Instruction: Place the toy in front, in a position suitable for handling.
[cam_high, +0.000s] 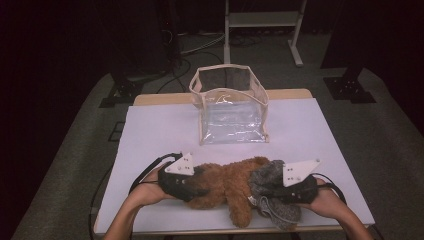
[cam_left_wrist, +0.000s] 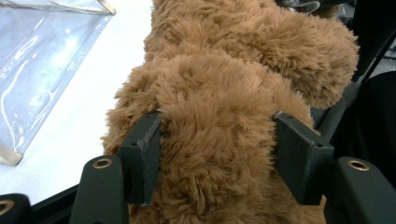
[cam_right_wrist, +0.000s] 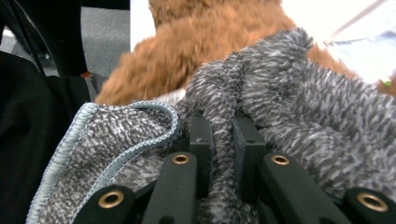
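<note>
here, at the near edge of the white table (cam_high: 150, 125), a brown plush bear (cam_high: 227, 187) lies on its side with its long axis running left to right across the table, a grey knitted garment (cam_high: 272, 192) bunched over its right end. the fur is shaggy and tan-brown; one limb sticks out toward the person at the front edge. the garment is a speckled grey and white knit, with a pale blue stitched hem that shows in the right gripper view (cam_right_wrist: 116, 154).

the left gripper (cam_high: 200, 185), held in the person's left hand (cam_high: 147, 187), reaches in from the left end of the toy. in the left gripper view (cam_left_wrist: 217, 158) its jaws stand partly open around a thick fold of the fur, each pad against the pile on either side. the right gripper (cam_high: 267, 192), in the right hand (cam_high: 325, 200), meets the bundle from the right; its jaws are nearly closed and pinch a narrow ridge of the grey knit (cam_right_wrist: 224, 140).

beyond the toy, well apart from it near the middle of the table, stands a clear plastic bag (cam_high: 230, 107) with cream trim, its mouth open upward. behind the table a dark floor and a pale metal frame (cam_high: 262, 25) show.
</note>
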